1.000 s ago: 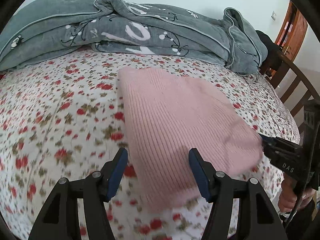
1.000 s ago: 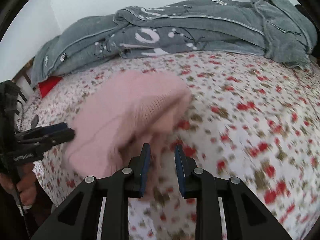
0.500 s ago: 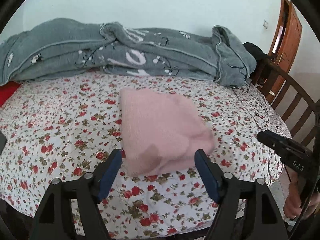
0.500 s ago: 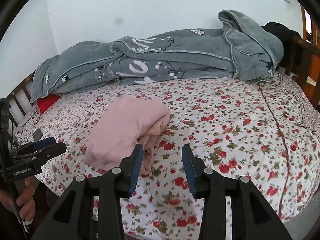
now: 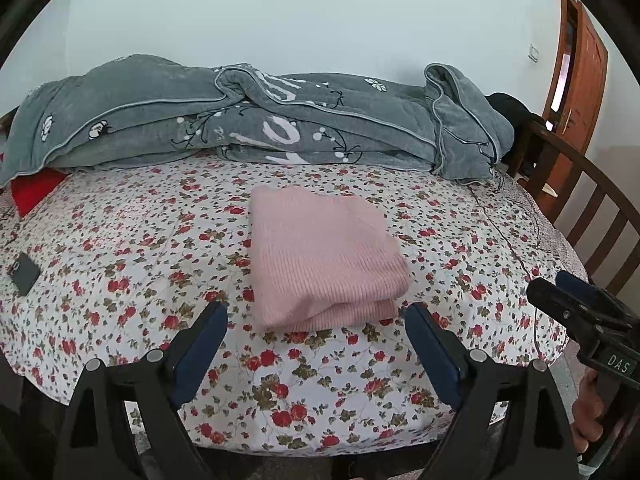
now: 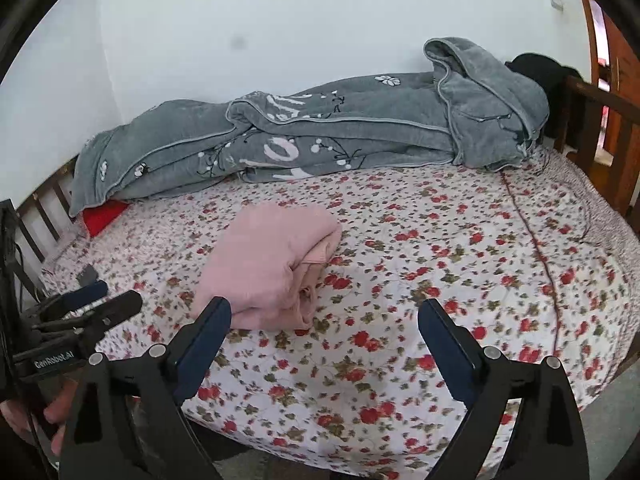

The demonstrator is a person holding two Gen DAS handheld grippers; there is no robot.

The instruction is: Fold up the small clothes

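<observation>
A pink knitted garment (image 5: pixel 320 256) lies folded in a flat stack on the flowered bed sheet (image 5: pixel 120 264); it also shows in the right wrist view (image 6: pixel 268 264). My left gripper (image 5: pixel 316 340) is open and empty, held back over the bed's near edge, short of the garment. My right gripper (image 6: pixel 324 340) is open and empty, near the bed's edge to the right of the garment. Each gripper shows at the side of the other's view: the right gripper (image 5: pixel 576 300) and the left gripper (image 6: pixel 88 304).
A grey quilt (image 5: pixel 256 120) is heaped along the wall at the back of the bed. A dark phone (image 5: pixel 24 274) lies at the left on the sheet, a red pillow (image 5: pixel 34 192) behind it. A wooden bed rail (image 5: pixel 592 200) and a door (image 5: pixel 576 64) stand at the right.
Both grippers have pulled back from the garment to the bed's edge. The right gripper has let go and opened wide. The garment now lies folded and still.
</observation>
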